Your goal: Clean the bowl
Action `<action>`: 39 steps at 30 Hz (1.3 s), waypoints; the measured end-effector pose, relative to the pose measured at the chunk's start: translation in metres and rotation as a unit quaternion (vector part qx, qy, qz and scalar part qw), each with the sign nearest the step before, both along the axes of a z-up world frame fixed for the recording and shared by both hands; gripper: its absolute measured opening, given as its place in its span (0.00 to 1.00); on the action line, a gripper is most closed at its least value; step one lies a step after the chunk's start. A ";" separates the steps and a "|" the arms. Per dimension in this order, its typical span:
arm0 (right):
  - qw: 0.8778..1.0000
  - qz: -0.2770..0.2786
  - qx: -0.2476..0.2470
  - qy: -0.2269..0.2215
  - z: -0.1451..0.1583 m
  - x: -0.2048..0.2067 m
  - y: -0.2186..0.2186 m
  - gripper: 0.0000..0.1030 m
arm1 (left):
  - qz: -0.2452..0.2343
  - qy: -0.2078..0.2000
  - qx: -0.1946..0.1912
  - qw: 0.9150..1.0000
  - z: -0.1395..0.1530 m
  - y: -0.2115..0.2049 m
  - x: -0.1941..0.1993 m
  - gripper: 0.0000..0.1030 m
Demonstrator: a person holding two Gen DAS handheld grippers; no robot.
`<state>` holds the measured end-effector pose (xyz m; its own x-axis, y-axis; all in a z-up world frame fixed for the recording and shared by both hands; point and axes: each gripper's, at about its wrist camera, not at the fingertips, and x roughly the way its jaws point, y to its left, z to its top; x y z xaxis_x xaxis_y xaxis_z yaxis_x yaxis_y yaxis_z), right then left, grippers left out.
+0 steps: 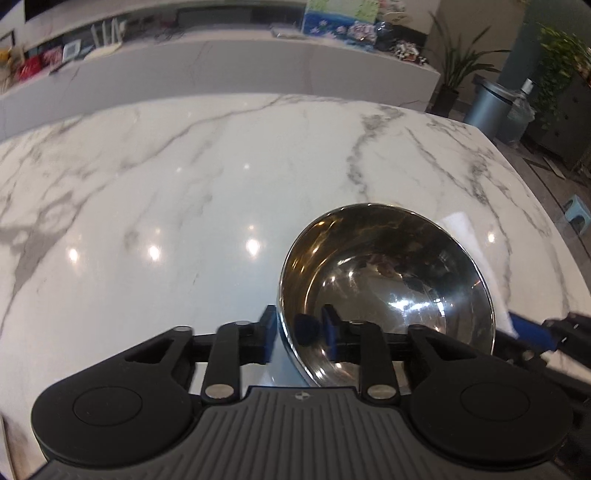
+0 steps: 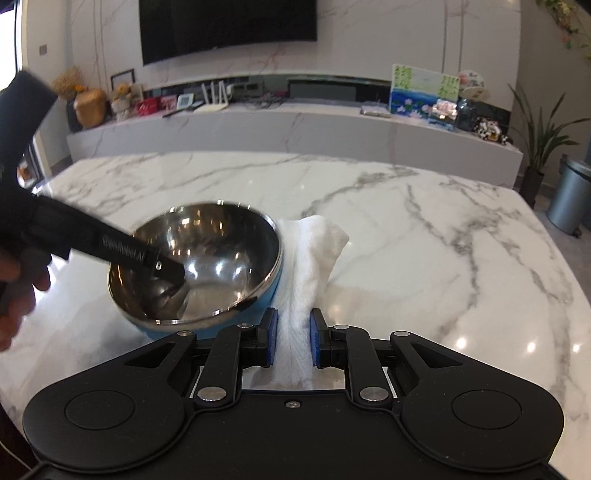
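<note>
On the white marble table (image 2: 406,229), the left gripper (image 1: 299,334) pinches the tilted, blue-sided steel bowl (image 2: 207,251) by its rim, and the right gripper (image 2: 291,334), just beside the bowl, clamps a white paper towel (image 2: 314,243); hard wiping could lever the bowl loose.

A white marble bench (image 2: 406,236) with grey veins reflects ceiling lights. Behind it runs a long low marble cabinet (image 2: 295,136) carrying framed pictures, a router and ornaments. A dark television (image 2: 229,26) hangs on the marble wall. At the right stand a potted plant (image 2: 539,147) and a grey bin (image 2: 572,195).
</note>
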<state>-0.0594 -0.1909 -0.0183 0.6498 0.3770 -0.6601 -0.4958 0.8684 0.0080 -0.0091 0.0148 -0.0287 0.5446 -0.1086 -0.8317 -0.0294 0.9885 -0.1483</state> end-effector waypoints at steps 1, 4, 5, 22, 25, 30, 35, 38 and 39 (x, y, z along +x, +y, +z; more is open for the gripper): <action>1.000 0.003 -0.006 0.004 -0.002 0.000 0.003 0.16 | 0.001 0.000 0.000 1.000 0.000 0.001 -0.001 0.33; 1.000 0.008 -0.016 0.015 -0.008 0.000 0.006 0.16 | 0.006 0.002 0.003 1.000 0.004 0.003 -0.005 0.34; 1.000 0.009 -0.020 0.022 -0.010 0.001 0.007 0.16 | 0.009 0.003 0.004 1.000 0.005 0.005 -0.007 0.34; 1.000 -0.009 -0.012 0.013 -0.011 -0.003 0.002 0.16 | -0.031 -0.014 0.035 0.999 0.009 -0.006 -0.008 0.15; 1.000 -0.028 -0.001 -0.012 -0.002 -0.004 -0.004 0.16 | -0.034 -0.023 0.038 0.998 0.009 -0.008 -0.004 0.14; 0.999 -0.041 0.004 -0.035 0.006 -0.002 -0.010 0.16 | -0.036 -0.040 0.039 0.998 0.007 -0.015 0.004 0.14; 0.999 -0.031 -0.001 -0.026 0.002 0.000 -0.006 0.16 | -0.035 -0.043 0.036 0.998 0.007 -0.016 0.005 0.14; 1.000 -0.022 -0.006 -0.017 -0.002 0.000 -0.002 0.16 | -0.034 -0.043 0.035 0.998 0.007 -0.015 0.005 0.14; 1.000 -0.020 -0.008 -0.014 -0.004 0.000 -0.001 0.16 | -0.033 -0.043 0.036 0.998 0.007 -0.015 0.004 0.14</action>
